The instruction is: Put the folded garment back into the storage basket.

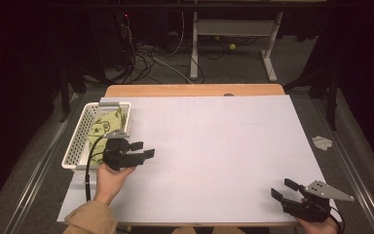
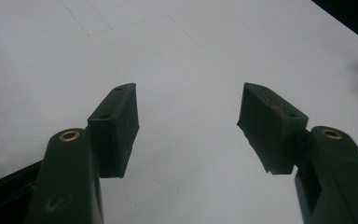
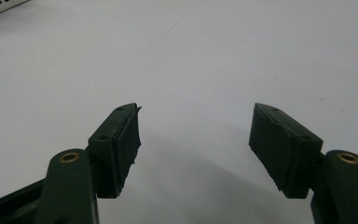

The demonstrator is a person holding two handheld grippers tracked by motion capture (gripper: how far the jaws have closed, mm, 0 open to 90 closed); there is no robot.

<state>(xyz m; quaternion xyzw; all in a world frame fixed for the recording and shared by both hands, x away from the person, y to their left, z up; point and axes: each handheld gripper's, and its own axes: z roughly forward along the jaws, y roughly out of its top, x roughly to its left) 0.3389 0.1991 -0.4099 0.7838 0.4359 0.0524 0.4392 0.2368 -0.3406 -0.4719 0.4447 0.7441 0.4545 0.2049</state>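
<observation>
My left gripper [image 1: 142,149] sat over the left part of the white sheet [image 1: 214,146], just beside the near right corner of the white basket [image 1: 75,141]. Its jaws stood wide apart and pointed toward the middle of the sheet, with nothing between them. In the left gripper view, both pads [image 2: 116,128] showed bare inner faces, and the surface under the gap was plain white sheet. My left hand [image 1: 111,176] gripped the body from below, and the black cable looped down from it toward the near edge of the table [image 1: 195,90].

The basket stood at the far left edge of the sheet, its long side running away from me. A piece of pale green patterned cloth [image 1: 104,122] lay inside it, bunched toward the far end (I could not tell how it was folded). The left gripper was close to the basket but did not touch the cloth.

My right gripper [image 1: 282,188] was at the near right corner of the sheet, well apart from the basket. Its jaws were also spread wide and held nothing; the right gripper view showed bare pads [image 3: 121,144] over empty white surface, with a strip of the basket in the top left corner
</observation>
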